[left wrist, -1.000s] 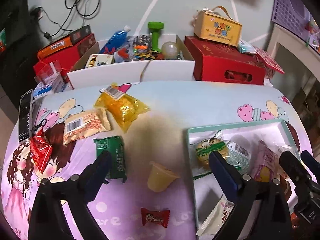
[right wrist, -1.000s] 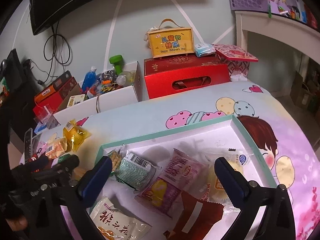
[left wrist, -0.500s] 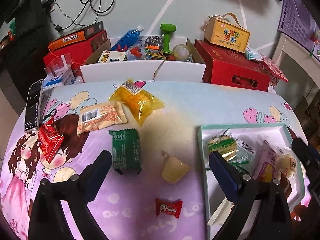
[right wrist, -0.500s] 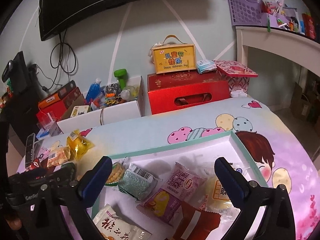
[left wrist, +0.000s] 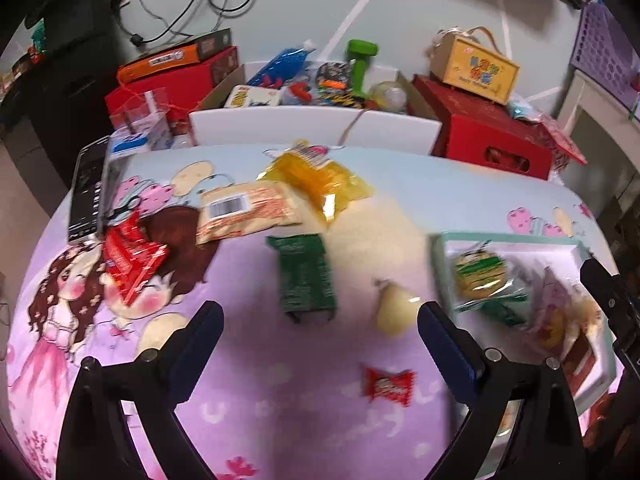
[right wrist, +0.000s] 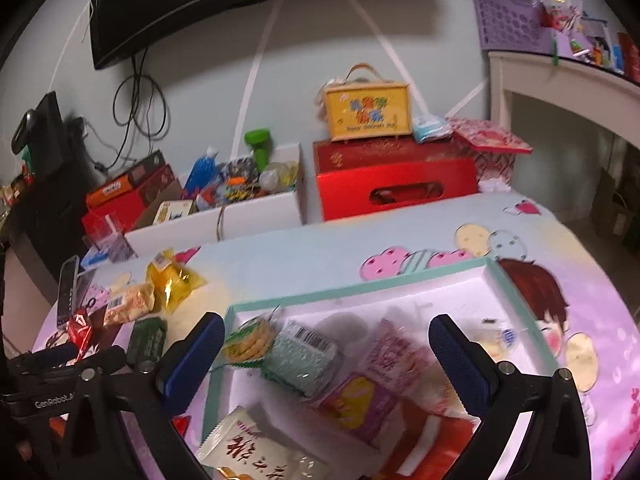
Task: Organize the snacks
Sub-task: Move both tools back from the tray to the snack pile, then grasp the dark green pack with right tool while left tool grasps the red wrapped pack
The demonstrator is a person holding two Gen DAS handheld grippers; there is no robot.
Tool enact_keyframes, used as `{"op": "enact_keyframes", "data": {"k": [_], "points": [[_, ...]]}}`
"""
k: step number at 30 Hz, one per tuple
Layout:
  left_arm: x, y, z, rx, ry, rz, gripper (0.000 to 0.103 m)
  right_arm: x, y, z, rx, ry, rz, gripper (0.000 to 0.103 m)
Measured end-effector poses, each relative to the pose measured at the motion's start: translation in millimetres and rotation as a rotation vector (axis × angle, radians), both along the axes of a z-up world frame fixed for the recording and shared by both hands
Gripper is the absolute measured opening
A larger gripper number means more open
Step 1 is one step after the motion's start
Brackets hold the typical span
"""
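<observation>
— How do the jaws of the left gripper (left wrist: 320, 322) stand?

— Wide apart, holding nothing and touching nothing. They hang above the worktop (left wrist: 256, 412), which wears a cartoon-printed cloth.

— What lies between them?

— A green packet (left wrist: 305, 278) just beyond the gap, nearer the left jaw. A pale jelly cup (left wrist: 394, 314) sits on its side close to the right jaw, apart from it. A small red candy (left wrist: 387, 385) lies nearer the camera, inside the gap.

— And farther out?

— An orange-white barcoded packet (left wrist: 248, 212), a yellow bag (left wrist: 320, 182) touching it, and a red packet (left wrist: 130, 258) to the left, beside a dark phone (left wrist: 86, 188). So six loose snacks on the cloth.

— The right gripper (right wrist: 326, 346)?

— Its jaws are also spread wide and empty, above the teal-rimmed tray (right wrist: 360, 286). The tray stands to the right of the loose snacks.

— What does the tray hold?

— A round-biscuit packet with green trim (right wrist: 250, 342) by the left jaw, a pale green barcoded packet (right wrist: 302, 356) touching it, a pink packet (right wrist: 390, 354), a yellow-pink one (right wrist: 356, 404), a white pouch with red characters (right wrist: 250, 448), a red-white wrapper (right wrist: 424, 444) and a blurred clear one (right wrist: 496, 338) near the right jaw. Seven that I can count; the blur and overlap may hide more.

— Behind the worktop?

— A red box (right wrist: 394, 184) with a yellow handled box (right wrist: 368, 112) on top, and a white carton (right wrist: 224, 216) of oddments.
</observation>
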State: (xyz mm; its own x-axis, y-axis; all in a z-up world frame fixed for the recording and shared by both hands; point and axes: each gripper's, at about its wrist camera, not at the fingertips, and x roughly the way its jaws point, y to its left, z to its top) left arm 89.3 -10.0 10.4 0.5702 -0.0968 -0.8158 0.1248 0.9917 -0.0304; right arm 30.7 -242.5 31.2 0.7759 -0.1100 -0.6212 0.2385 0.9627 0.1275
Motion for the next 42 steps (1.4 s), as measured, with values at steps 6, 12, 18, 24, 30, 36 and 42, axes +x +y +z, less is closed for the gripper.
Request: {"op": "enact_keyframes", "data": {"k": [6, 12, 18, 24, 30, 36, 42], "points": [[2, 42, -2, 0.018, 0.016, 0.07, 0.098, 13, 32, -13, -0.039, 0.051, 0.07, 0.103], [7, 97, -4, -0.023, 0.036, 0.17, 0.098, 24, 72, -24, -0.072, 0.071, 0.16, 0.103], [7, 144, -8, -0.072, 0.054, 0.267, 0.098, 34, 116, -31, -0.073, 0.087, 0.249, 0.103], [7, 176, -13, -0.1, 0.065, 0.318, 0.098, 40, 157, -37, -0.062, 0.097, 0.323, 0.103], [20, 190, -27, -0.162, 0.097, 0.348, 0.098, 44, 181, -47, -0.087, 0.125, 0.374, 0.103], [44, 195, -25, -0.162, 0.058, 0.393, 0.098, 53, 192, -55, -0.101, 0.144, 0.386, 0.103], [65, 191, -29, -0.145, 0.02, 0.372, 0.098, 65, 197, -55, -0.1, 0.143, 0.399, 0.103]]}}
